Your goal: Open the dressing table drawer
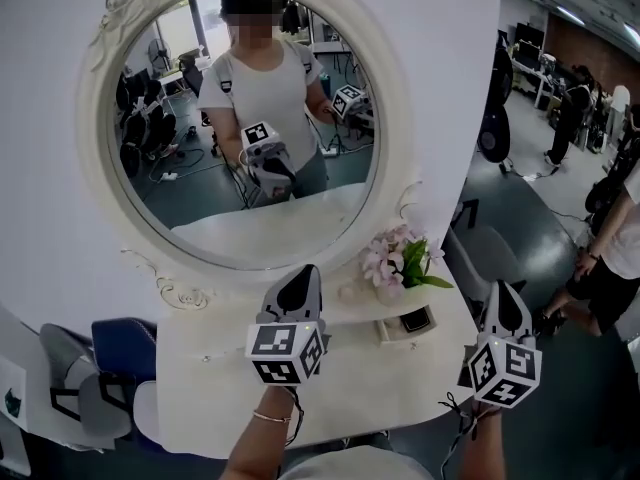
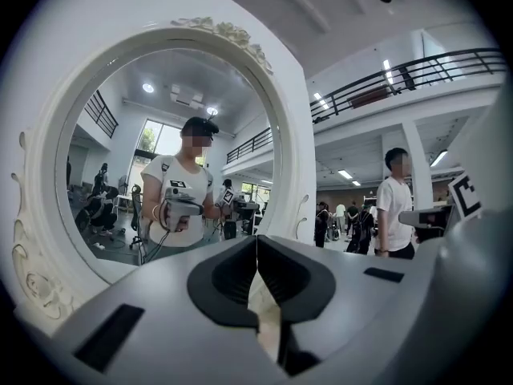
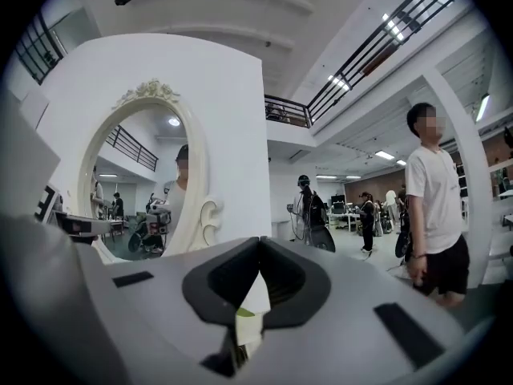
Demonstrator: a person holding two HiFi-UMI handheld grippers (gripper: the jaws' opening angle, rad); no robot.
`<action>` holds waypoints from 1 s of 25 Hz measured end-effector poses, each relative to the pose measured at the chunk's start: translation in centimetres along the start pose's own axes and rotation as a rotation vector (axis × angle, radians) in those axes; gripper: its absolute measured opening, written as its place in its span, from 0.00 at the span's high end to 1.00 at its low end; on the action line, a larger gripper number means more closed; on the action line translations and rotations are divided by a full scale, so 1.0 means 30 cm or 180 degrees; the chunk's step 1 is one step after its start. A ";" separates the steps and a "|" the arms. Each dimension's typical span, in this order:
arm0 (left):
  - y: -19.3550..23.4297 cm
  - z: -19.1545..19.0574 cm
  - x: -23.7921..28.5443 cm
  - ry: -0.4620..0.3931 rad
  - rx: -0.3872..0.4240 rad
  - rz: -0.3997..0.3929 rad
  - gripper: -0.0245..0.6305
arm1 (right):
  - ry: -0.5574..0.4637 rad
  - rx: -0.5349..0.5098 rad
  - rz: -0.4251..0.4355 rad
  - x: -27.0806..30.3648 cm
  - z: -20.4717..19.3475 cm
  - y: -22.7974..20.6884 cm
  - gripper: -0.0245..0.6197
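Observation:
The white dressing table (image 1: 200,373) stands below me with its oval mirror (image 1: 240,118) behind it. No drawer front shows in any view; it is hidden under the tabletop. My left gripper (image 1: 303,274) hovers over the middle of the tabletop, pointing at the mirror frame (image 2: 292,135). Its jaws meet at the tips, empty (image 2: 256,239). My right gripper (image 1: 503,290) hangs past the table's right end, also shut with nothing in it (image 3: 259,243). It looks level past the mirror (image 3: 144,183).
Pink flowers (image 1: 395,263) and a small dark-topped box (image 1: 412,321) sit at the table's right end. A blue chair (image 1: 125,348) stands at the left. People stand on the floor to the right (image 1: 610,258), one close by (image 3: 433,207).

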State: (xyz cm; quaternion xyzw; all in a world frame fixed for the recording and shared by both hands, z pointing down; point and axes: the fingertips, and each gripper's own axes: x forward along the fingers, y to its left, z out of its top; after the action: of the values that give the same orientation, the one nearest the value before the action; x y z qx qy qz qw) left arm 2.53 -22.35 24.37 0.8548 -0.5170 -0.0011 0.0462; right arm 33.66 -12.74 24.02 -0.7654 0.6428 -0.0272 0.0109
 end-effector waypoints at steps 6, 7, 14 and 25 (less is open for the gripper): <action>-0.029 0.006 0.012 -0.0031 0.0007 -0.0053 0.93 | 0.0024 0.0003 -0.0122 -0.032 -0.022 -0.050 0.95; -0.033 0.004 0.015 -0.0028 0.0010 -0.0062 0.93 | 0.0034 0.0002 -0.0134 -0.037 -0.028 -0.056 0.95; -0.055 -0.018 0.029 0.0030 0.0027 -0.0115 0.93 | 0.0118 0.0011 -0.0165 -0.055 -0.057 -0.077 0.95; -0.063 -0.058 0.040 0.0128 0.0002 -0.0145 0.93 | 0.0215 -0.0016 -0.0183 -0.058 -0.084 -0.084 0.96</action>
State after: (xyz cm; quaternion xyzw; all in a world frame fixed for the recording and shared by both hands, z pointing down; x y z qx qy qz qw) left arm 4.85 -22.40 26.01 0.8662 -0.4963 0.0152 0.0563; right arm 35.69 -10.54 26.61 -0.7823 0.6207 -0.0517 -0.0134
